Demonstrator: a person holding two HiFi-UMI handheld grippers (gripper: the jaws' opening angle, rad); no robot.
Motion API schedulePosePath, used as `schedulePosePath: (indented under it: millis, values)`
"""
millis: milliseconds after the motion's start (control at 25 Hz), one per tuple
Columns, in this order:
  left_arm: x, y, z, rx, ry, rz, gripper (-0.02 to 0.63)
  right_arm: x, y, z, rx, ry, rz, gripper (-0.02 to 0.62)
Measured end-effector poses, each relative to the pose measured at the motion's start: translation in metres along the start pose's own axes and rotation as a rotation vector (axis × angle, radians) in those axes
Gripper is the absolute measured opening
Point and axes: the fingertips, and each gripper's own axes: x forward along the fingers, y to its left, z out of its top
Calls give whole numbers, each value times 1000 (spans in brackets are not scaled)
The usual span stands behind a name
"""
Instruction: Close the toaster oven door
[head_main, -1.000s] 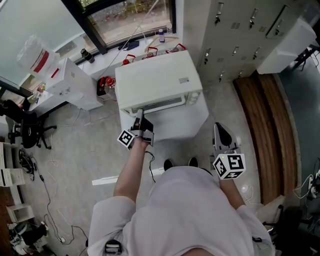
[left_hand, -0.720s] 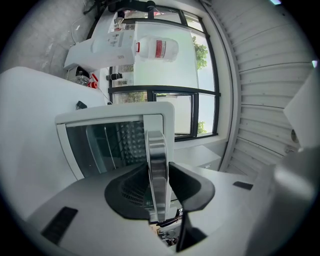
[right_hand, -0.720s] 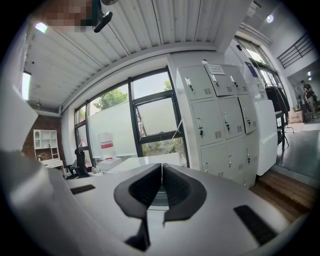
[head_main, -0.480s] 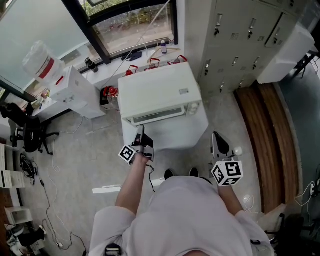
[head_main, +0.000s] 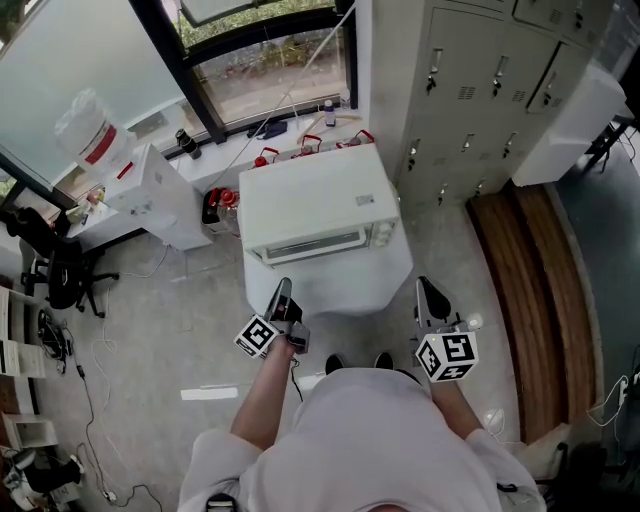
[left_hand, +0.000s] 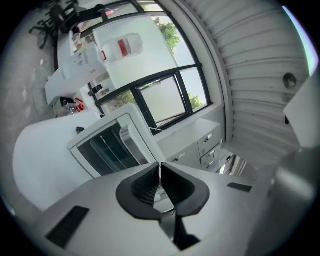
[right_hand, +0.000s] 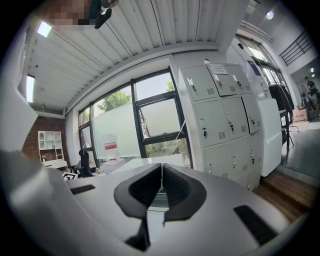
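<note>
The white toaster oven (head_main: 315, 200) stands on a white table (head_main: 345, 278), its glass door (head_main: 315, 244) up against the front. In the left gripper view the oven (left_hand: 107, 145) sits left of the jaws with its door handle (left_hand: 128, 142) showing. My left gripper (head_main: 283, 293) hangs off the table's front edge, clear of the oven; its jaws are closing, tips nearly together (left_hand: 160, 167), nothing between them. My right gripper (head_main: 428, 296) is held at the table's right corner, jaws together (right_hand: 161, 171) and empty.
Grey lockers (head_main: 480, 80) stand at the right, a window (head_main: 270, 60) behind the oven. Red-handled items (head_main: 300, 148) lie on the sill. A white box (head_main: 150, 195) and an office chair (head_main: 50, 270) are at the left, a wooden strip (head_main: 545, 280) at the right.
The left gripper has drawn back from the oven's front to beyond the table edge. The person has stepped back, so the oven sits farther away. The right gripper barely moved.
</note>
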Motion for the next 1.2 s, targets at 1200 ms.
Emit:
schedulePosePath:
  millis: [1200]
  values:
    - [16, -180, -35, 1090, 83, -93, 18, 8, 9, 15, -12, -41, 78, 6]
